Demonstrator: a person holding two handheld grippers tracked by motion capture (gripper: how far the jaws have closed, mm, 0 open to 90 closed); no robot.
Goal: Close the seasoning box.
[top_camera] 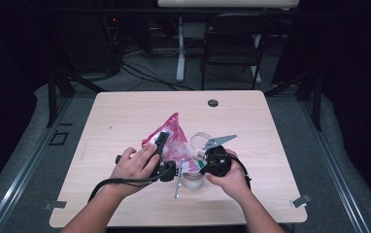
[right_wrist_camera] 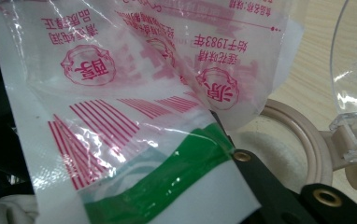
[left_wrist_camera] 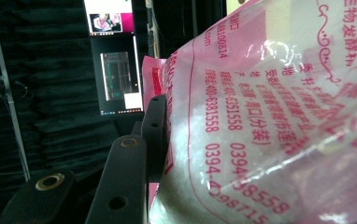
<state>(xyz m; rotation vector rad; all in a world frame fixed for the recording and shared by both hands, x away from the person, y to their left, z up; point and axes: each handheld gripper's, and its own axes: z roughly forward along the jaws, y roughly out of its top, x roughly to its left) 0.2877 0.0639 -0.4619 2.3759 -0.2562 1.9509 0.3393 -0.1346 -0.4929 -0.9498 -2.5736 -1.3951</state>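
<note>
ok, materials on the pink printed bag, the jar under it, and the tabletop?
Pink-and-white printed bag: thin glossy plastic film, judging by its creases, glare and see-through patches. Beige-rimmed round jar: looks like matte plastic; its clear hinged lid is glossy, probably hard plastic. Pale tabletop: wood-grain surface, likely laminate, low sheen.
</note>
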